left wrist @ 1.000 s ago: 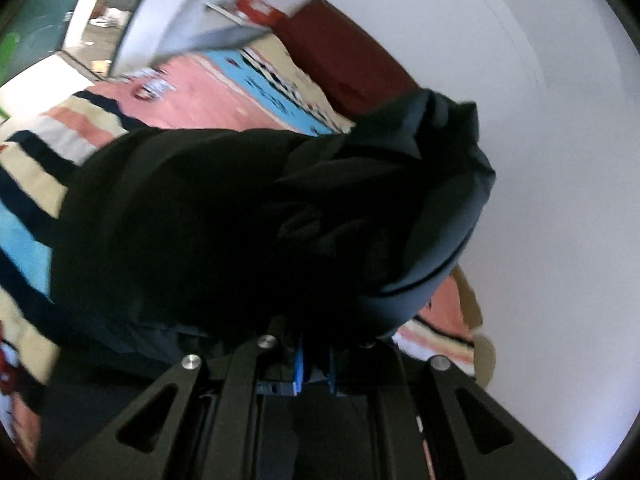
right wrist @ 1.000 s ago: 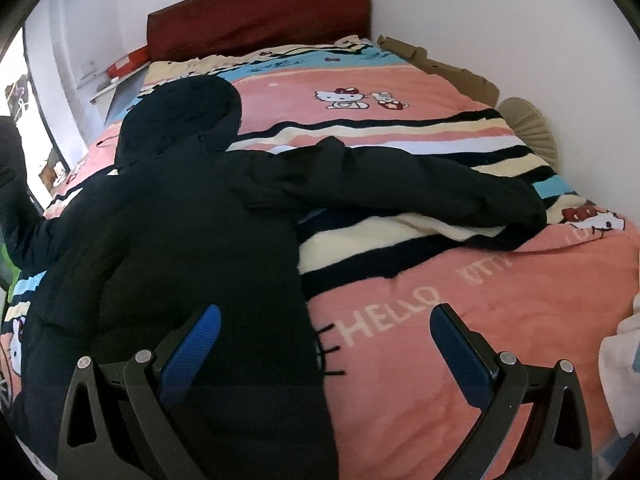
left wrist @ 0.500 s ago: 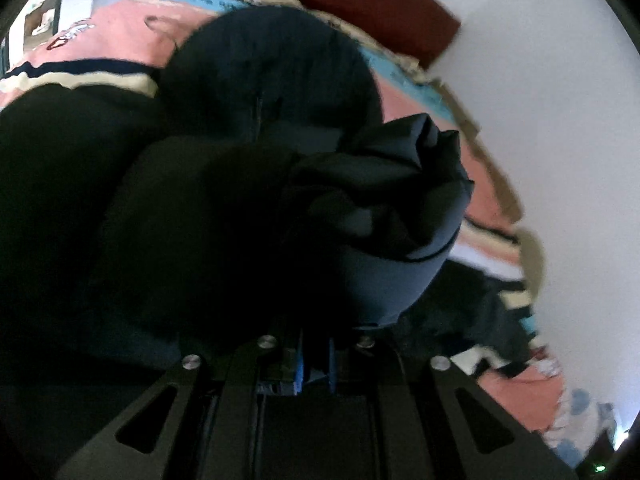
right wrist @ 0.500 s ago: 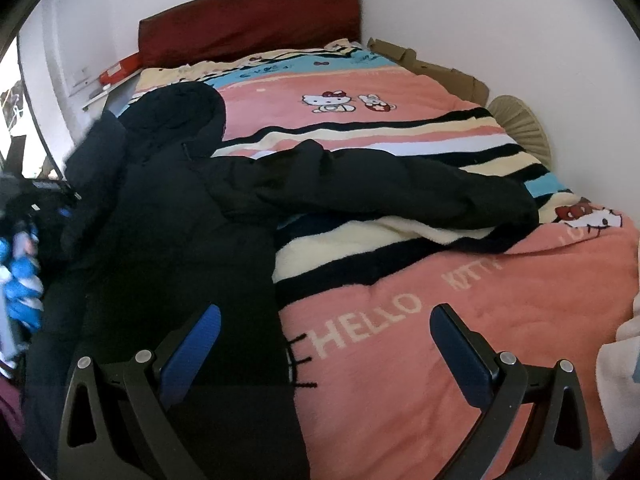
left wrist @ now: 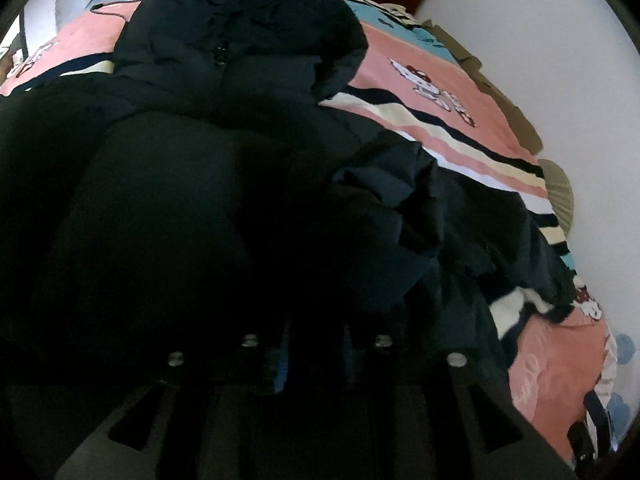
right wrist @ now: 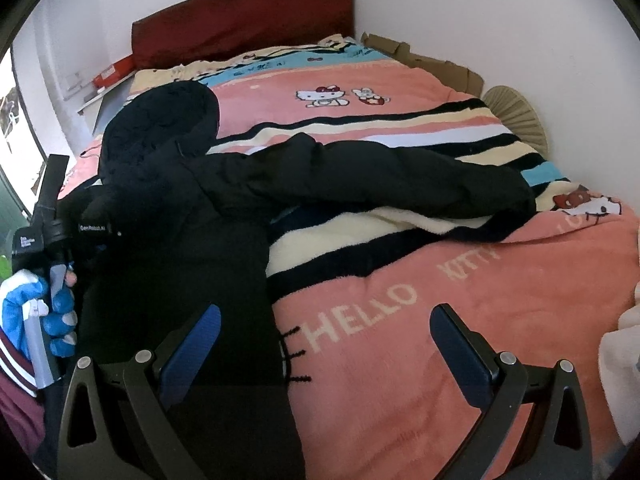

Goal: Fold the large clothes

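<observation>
Black jacket (right wrist: 192,240) spread flat along the left side of the bed, on a striped pink blanket (right wrist: 440,340). Hood (right wrist: 160,120) toward the head end, just short of the red headboard (right wrist: 240,16). One sleeve (right wrist: 400,176) stretched straight across the blanket toward the right edge of the bed, cuff close to that edge. Other sleeve (left wrist: 380,208) bunched on top of the jacket body, just ahead of the left gripper (left wrist: 314,344).

Left gripper: jaws narrowly parted, having just been opening; dark sleeve cloth in the gap, no clamp on it evident in the deep shadow. Seen from the right wrist at the left edge of the bed, carried by a hand (right wrist: 40,312) in a blue glove.

Right gripper (right wrist: 325,314): jaws wide apart, nothing between them, poised above the foot end of the bed, over the border between jacket hem and bare blanket.
</observation>
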